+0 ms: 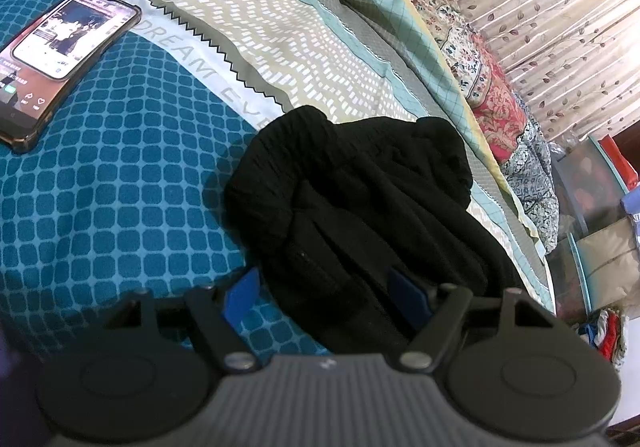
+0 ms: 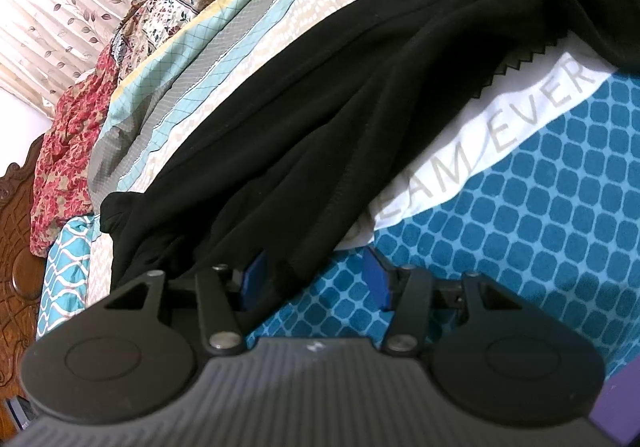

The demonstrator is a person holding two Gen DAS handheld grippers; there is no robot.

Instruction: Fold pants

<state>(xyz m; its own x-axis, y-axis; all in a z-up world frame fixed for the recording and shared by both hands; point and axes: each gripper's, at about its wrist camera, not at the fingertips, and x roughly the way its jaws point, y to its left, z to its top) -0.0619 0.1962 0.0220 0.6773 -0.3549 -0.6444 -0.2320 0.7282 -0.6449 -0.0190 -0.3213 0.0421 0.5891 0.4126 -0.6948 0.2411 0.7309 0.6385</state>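
Black pants [image 1: 360, 207] lie bunched on a bed with a teal patterned sheet [image 1: 112, 175]. In the left wrist view my left gripper [image 1: 326, 297] is open, its blue pads [image 1: 242, 297] spread around the near edge of the pants. In the right wrist view the pants [image 2: 320, 119] stretch from upper right to lower left across the sheet [image 2: 540, 207]. My right gripper [image 2: 316, 279] is open, with a fold of the pants' hem lying between the blue pads [image 2: 376, 279].
A phone [image 1: 60, 59] with a lit screen lies on the sheet at the left. A floral quilt [image 1: 480, 59] is piled along the bed's far side before a curtain [image 1: 560, 7]. A carved wooden headboard [image 2: 16, 247] stands at the left.
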